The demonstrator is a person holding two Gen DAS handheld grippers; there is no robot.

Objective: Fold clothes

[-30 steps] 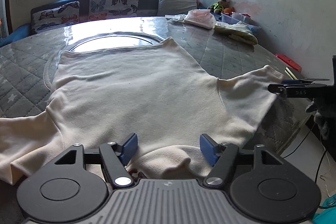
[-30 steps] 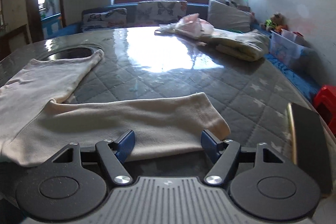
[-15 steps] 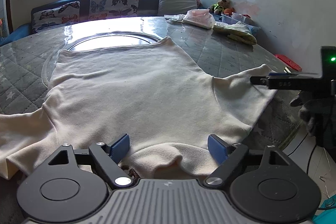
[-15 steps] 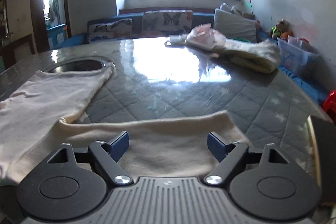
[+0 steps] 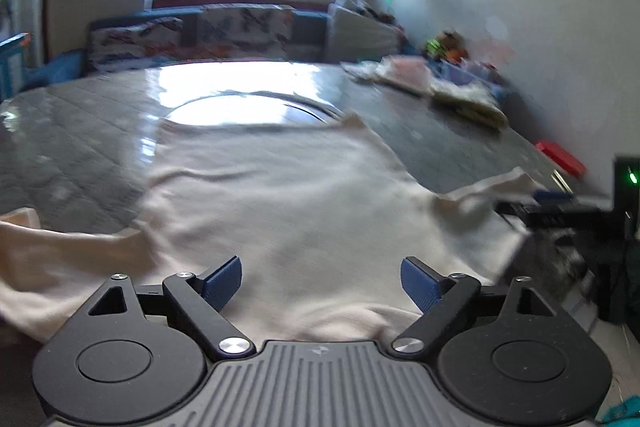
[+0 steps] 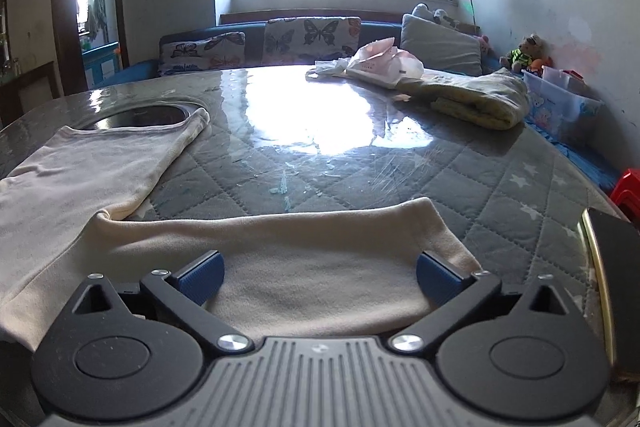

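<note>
A cream long-sleeved shirt (image 5: 280, 195) lies spread flat on the grey quilted table (image 5: 72, 155), hem toward the far side. My left gripper (image 5: 322, 279) is open, its blue pads either side of the collar area at the near edge. My right gripper (image 6: 318, 273) is open over the shirt's right sleeve (image 6: 304, 255), which lies across the table near its front edge. The right gripper also shows in the left wrist view (image 5: 556, 203) at the sleeve end. The left wrist view is motion-blurred.
A folded yellowish garment (image 6: 476, 99) and a pink-white bundle (image 6: 380, 61) lie at the far right of the table. A round inset (image 6: 140, 115) sits under the shirt's hem. A dark phone-like slab (image 6: 616, 259) lies at the right edge. A sofa with butterfly cushions (image 6: 308, 39) stands behind.
Both grippers' jaws have opened wider. The left gripper has lifted and shifted, blurring its view. The right gripper has moved forward over the sleeve.
</note>
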